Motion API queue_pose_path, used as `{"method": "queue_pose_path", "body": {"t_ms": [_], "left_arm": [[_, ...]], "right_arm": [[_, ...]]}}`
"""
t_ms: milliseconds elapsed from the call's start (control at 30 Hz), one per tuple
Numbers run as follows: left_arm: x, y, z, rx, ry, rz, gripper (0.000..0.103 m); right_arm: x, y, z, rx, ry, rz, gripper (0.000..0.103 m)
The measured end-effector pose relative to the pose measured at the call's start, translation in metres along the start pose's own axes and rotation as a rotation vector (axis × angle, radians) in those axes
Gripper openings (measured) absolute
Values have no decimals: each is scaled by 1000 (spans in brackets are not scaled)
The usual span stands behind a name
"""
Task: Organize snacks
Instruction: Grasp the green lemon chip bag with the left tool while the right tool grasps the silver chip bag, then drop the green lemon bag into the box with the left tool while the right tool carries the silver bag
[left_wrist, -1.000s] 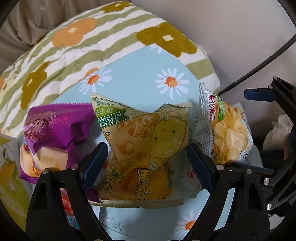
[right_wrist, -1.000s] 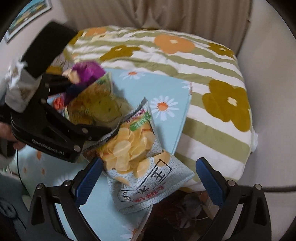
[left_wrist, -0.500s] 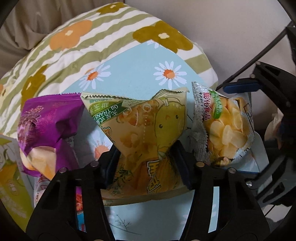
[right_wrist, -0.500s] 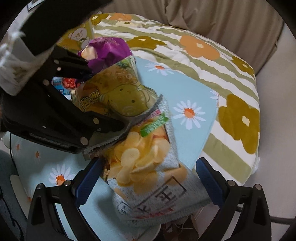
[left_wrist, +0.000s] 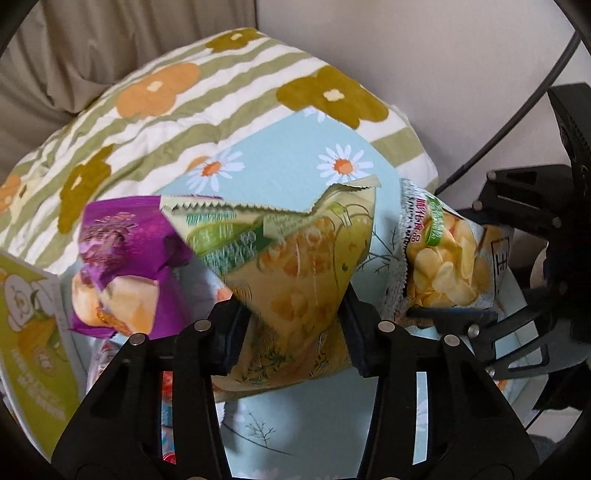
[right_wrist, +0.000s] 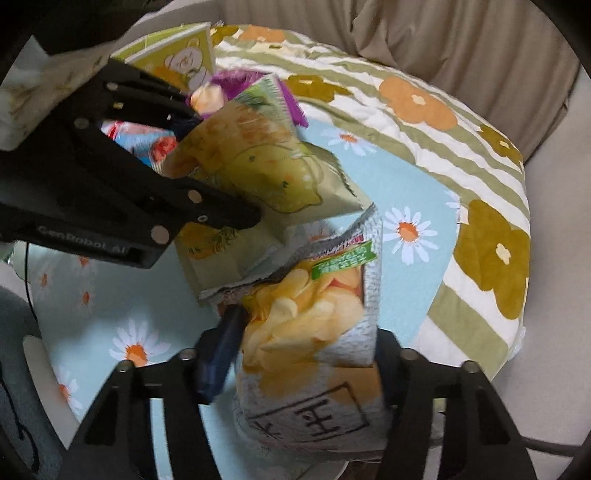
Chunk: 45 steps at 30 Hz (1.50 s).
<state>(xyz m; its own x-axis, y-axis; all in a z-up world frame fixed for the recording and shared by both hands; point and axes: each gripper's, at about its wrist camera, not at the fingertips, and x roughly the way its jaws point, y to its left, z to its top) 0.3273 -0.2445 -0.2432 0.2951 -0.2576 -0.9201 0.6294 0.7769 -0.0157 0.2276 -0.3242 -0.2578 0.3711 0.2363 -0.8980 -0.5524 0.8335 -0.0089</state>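
A yellow snack bag (left_wrist: 295, 266) with a cartoon chick is pinched at its lower half by my left gripper (left_wrist: 291, 332), which is shut on it; the bag hangs tilted just above the daisy cloth (left_wrist: 288, 158). In the right wrist view the same bag (right_wrist: 258, 162) sits in the left gripper (right_wrist: 221, 166). A grey-white chips bag (right_wrist: 306, 332) stands between the fingers of my right gripper (right_wrist: 303, 354). Its jaws are closing, and the blue pad (right_wrist: 221, 350) presses into the bag's side. The chips bag (left_wrist: 443, 258) lies right of the yellow one.
A purple snack bag (left_wrist: 125, 240) lies to the left, beside a green pack with a bear (left_wrist: 26, 332) and a red-and-blue packet (left_wrist: 168, 387). A green-striped flowered quilt (left_wrist: 166, 110) bulges behind the cloth. A black cable (left_wrist: 517, 110) crosses the wall at right.
The left jaws have closed on the yellow bag and raised it a little. The right jaws, wide apart before, have come in against the chips bag.
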Motion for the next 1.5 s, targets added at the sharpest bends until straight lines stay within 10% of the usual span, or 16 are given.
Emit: {"method": "queue_pose_path", "body": {"t_ms": [800, 1500], "left_arm": [[-147, 28, -36, -213, -227, 69, 40], [-289, 121, -176, -610, -379, 292, 40]], "right_arm": [[-113, 23, 24, 191, -210, -76, 45], [-169, 130, 129, 7, -406, 133, 44]]}}
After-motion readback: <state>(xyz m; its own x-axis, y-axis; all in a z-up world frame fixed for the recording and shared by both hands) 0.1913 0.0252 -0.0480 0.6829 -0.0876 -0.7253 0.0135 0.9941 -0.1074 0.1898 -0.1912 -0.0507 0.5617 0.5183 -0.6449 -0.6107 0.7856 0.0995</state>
